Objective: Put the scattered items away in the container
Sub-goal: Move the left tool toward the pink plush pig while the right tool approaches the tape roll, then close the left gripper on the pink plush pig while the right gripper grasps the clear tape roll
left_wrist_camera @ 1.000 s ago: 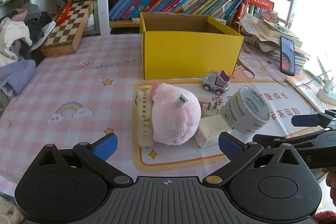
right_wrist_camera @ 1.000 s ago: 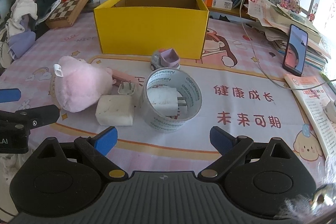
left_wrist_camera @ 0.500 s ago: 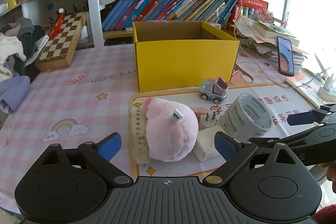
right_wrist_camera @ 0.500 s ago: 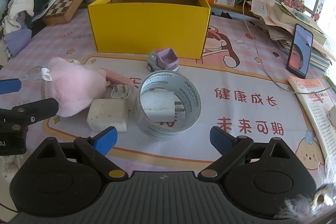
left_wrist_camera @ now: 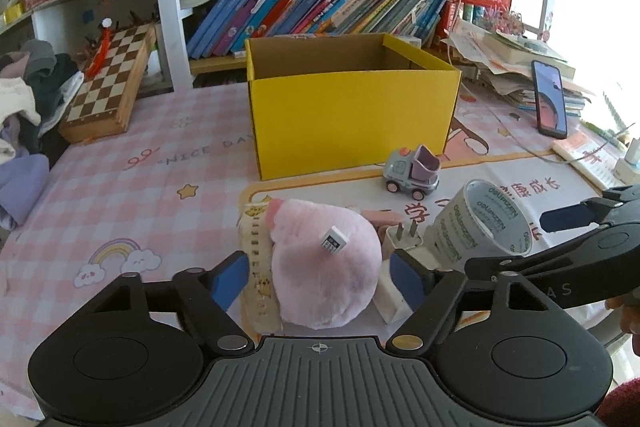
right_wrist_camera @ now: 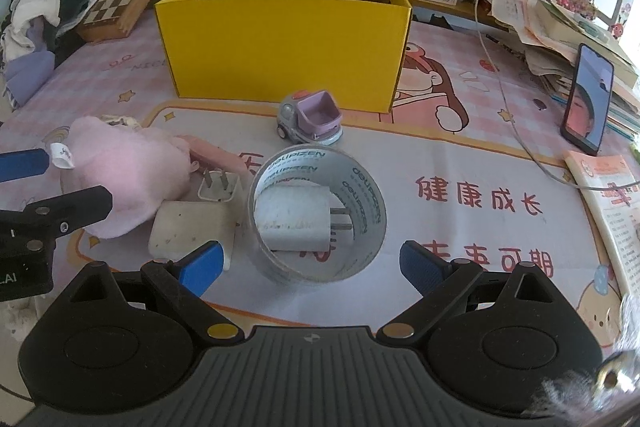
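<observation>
The left gripper (left_wrist_camera: 318,277) is seen held low over the table with its blue-tipped fingers (left_wrist_camera: 230,277) spread wide to either side of a pink plush toy (left_wrist_camera: 324,267); nothing is gripped. The right gripper (right_wrist_camera: 310,263) is likewise wide open and empty, its fingers flanking the near rim of a roll of clear tape (right_wrist_camera: 318,215) without a firm hold being visible.

The plush toy is shown lying on a cartoon-printed mat (right_wrist_camera: 460,163), resting against a cream strip-shaped item (left_wrist_camera: 256,267) on its left. Just to its right a white block (right_wrist_camera: 190,229) and a small white plug (right_wrist_camera: 220,187) are pressed close together. A white charger (right_wrist_camera: 296,223) is seen lying inside the tape roll, prongs pointing right. Beyond the roll, a grey-and-lilac toy truck (right_wrist_camera: 310,121) is parked near the front wall of the container, an open yellow cardboard box (right_wrist_camera: 284,39); no contents can be seen in the part of its interior that shows.

A pink checked tablecloth (left_wrist_camera: 120,187) is spread beneath everything. A folded chessboard (left_wrist_camera: 108,83) and a heap of clothes (right_wrist_camera: 36,15) are seen at the far left, a propped phone (right_wrist_camera: 586,99) and stacked papers at the right, and a shelf of books (left_wrist_camera: 320,7) behind the box.
</observation>
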The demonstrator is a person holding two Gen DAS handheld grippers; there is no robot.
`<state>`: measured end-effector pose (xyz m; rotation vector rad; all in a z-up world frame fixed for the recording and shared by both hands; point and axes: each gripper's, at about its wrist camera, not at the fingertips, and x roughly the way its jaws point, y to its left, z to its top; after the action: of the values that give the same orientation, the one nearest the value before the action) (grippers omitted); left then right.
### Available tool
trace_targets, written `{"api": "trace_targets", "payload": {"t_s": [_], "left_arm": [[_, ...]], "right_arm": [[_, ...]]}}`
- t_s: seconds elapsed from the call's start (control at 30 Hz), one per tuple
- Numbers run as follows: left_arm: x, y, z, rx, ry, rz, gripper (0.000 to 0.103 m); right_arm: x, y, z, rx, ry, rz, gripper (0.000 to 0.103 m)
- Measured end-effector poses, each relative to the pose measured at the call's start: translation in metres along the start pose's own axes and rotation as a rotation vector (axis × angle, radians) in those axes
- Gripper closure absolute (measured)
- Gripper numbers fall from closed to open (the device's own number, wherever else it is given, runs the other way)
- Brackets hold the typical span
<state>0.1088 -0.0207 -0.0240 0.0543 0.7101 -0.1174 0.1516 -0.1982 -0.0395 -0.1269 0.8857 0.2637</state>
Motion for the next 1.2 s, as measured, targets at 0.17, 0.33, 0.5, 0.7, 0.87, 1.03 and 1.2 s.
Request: {"api": "trace_targets", "payload": {"t_s": [0.17,0.33,0.5,0.7,0.87,1.03,1.2], "left_arm": [[0.006,-0.006,0.001,0.042,0.005,0.007,0.042],[0.011,-0.013,0.002,0.088,0.01,0.018,0.046],[0.015,-0.017,0.002,0.118,0.017,0.032,0.046],[0.02,-0.017,0.002,0.126,0.03,0.036,0.047],[0.021,-0.015,0.002,0.113,0.031,0.034,0.049],[0.021,-0.014,0.003,0.099,0.033,0.032,0.052],[0.021,-0.012,0.005,0.086,0.027,0.023,0.057]], "right_arm": [[0.007,-0.002,0.003,-0.003,0.013,0.009,0.007],[0.012,-0.005,0.006,0.001,0.023,0.013,0.007],[0.016,-0.009,0.008,0.01,0.026,0.015,0.007],[0.019,-0.01,0.012,0.011,0.024,0.025,0.007],[0.022,-0.01,0.014,0.01,0.028,0.032,0.007],[0.025,-0.011,0.015,0.008,0.035,0.04,0.007],[0.026,-0.011,0.016,0.007,0.041,0.055,0.016]]}}
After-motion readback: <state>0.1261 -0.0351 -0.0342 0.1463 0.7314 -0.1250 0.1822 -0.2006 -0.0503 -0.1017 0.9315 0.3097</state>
